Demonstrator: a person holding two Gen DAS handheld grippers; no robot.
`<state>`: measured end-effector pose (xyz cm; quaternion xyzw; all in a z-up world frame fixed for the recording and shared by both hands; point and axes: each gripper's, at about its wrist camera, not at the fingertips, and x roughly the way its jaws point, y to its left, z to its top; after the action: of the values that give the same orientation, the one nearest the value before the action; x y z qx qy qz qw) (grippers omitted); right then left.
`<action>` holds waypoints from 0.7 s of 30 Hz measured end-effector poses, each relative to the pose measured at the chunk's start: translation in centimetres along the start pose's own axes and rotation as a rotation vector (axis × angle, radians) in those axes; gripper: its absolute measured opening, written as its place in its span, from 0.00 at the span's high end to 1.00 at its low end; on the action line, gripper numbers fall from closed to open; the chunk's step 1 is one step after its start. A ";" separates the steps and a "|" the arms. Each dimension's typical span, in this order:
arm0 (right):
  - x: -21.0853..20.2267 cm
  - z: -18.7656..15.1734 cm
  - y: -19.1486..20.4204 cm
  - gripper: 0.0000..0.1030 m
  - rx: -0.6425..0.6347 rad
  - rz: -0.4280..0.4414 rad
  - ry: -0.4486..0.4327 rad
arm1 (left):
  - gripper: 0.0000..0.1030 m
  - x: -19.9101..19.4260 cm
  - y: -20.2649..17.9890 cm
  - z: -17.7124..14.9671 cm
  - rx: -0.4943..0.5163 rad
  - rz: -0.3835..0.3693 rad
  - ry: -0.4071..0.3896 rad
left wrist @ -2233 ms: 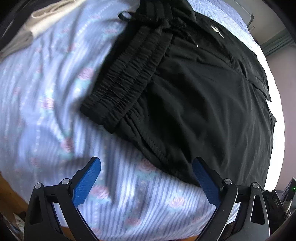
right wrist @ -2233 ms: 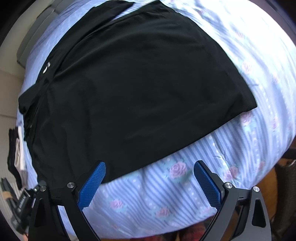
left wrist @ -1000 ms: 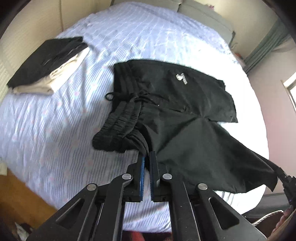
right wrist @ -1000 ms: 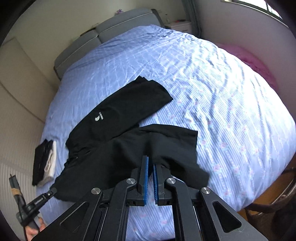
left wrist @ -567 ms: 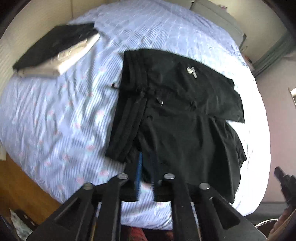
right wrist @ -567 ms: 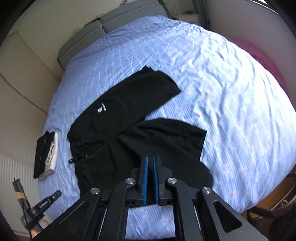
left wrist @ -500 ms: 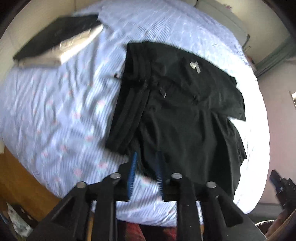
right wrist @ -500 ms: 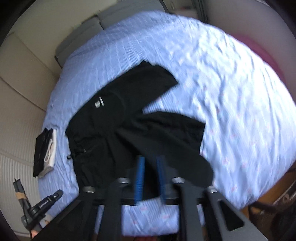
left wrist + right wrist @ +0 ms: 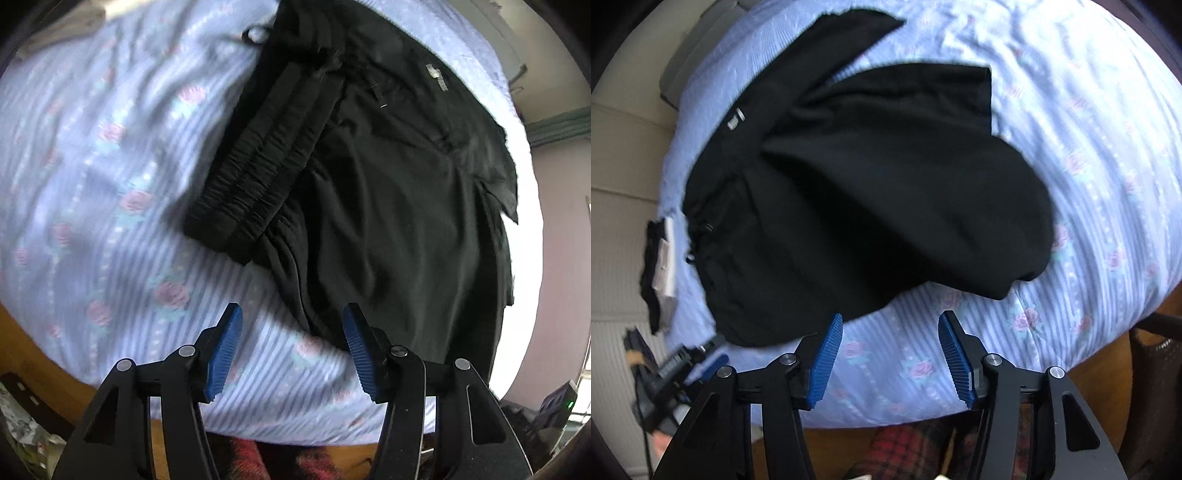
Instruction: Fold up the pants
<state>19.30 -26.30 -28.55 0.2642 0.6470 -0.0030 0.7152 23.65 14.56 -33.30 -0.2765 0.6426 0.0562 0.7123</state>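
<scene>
The black pants (image 9: pixel 388 192) lie on the blue striped, rose-print bed sheet (image 9: pixel 103 177). Their ribbed waistband (image 9: pixel 266 166) points toward the near left, with the drawstring loop (image 9: pixel 255 35) at the far end. In the right wrist view the pants (image 9: pixel 886 199) show one leg lying loosely over the other, its hem (image 9: pixel 988 99) at the far right. My left gripper (image 9: pixel 291 350) is open and empty just short of the pants' near edge. My right gripper (image 9: pixel 890 358) is open and empty over the sheet near the fabric edge.
A folded stack of dark and light clothes (image 9: pixel 661 254) lies at the far left of the bed. The bed's wooden edge (image 9: pixel 33 362) and floor are close below both grippers. The left gripper (image 9: pixel 676 365) shows at the lower left of the right wrist view.
Both grippers were shut on the pants and held them lifted; both have opened and let go. The pants now lie on the bed, and both grippers are lower and closer to the near edge.
</scene>
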 end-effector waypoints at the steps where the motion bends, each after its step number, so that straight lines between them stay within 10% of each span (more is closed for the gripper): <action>1: 0.7 0.2 -0.1 0.46 0.004 -0.003 0.006 | 0.46 0.8 0.0 0.3 -0.014 -0.018 0.016; 8: 2.2 1.7 -1.1 0.32 0.052 -0.004 -0.032 | 0.49 3.8 -0.7 1.8 -0.052 -0.023 0.036; 11: 2.8 1.6 -1.2 0.32 0.047 -0.030 -0.022 | 0.92 3.5 -1.1 2.1 -0.040 -0.040 0.035; 21: 0.8 3.6 0.7 0.32 0.021 0.054 -0.092 | 0.92 -6.3 -4.1 3.1 0.087 -0.064 -0.141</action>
<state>22.98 -26.78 -28.93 0.2887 0.6058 -0.0027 0.7414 27.07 14.33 -25.94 -0.2610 0.5836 0.0247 0.7686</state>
